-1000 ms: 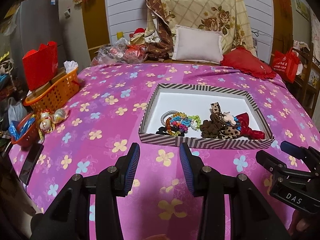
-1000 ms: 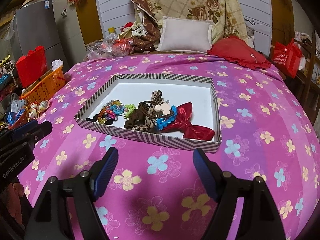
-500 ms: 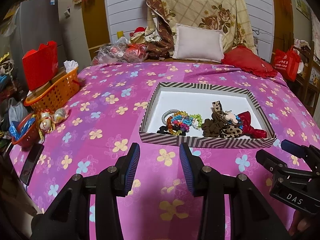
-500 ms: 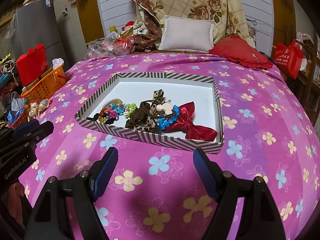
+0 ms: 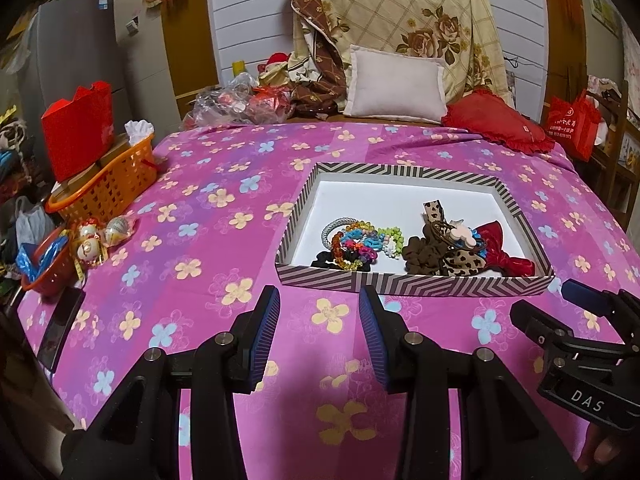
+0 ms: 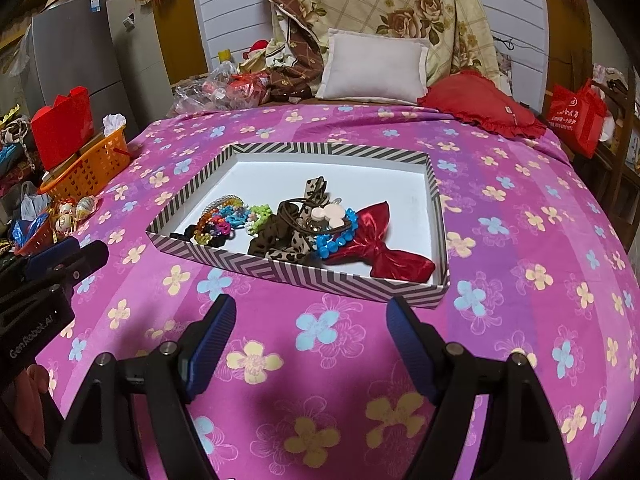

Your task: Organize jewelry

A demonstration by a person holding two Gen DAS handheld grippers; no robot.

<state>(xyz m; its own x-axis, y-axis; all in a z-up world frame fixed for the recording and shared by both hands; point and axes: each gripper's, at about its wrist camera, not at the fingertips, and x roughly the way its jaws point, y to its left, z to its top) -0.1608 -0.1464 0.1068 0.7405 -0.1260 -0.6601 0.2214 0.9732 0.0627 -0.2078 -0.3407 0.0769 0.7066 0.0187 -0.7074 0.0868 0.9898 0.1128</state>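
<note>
A striped shallow box (image 5: 400, 283) (image 6: 280, 270) lies on the pink flowered bedspread. Inside it lie colourful bead bracelets (image 5: 354, 242) (image 6: 224, 220), brown and leopard scrunchies (image 5: 440, 258) (image 6: 280, 240), a blue bead bracelet (image 6: 334, 240) and a red satin bow (image 5: 502, 248) (image 6: 380, 250). My left gripper (image 5: 319, 332) is open and empty, just in front of the box's near wall. My right gripper (image 6: 310, 344) is wide open and empty, also in front of the box; it shows at the right edge of the left wrist view (image 5: 576, 320).
An orange basket (image 5: 108, 184) with a red bag (image 5: 78, 132), a red bowl (image 5: 40, 268), small figurines (image 5: 90, 240) and a dark phone (image 5: 60, 330) stand at the bed's left edge. Pillows (image 5: 394, 84) and a red cushion (image 5: 496, 122) lie at the head. A red bag (image 6: 576, 116) hangs right.
Both grippers have drifted slightly back from the box; their jaws have kept the same opening. The items in the box have not moved.
</note>
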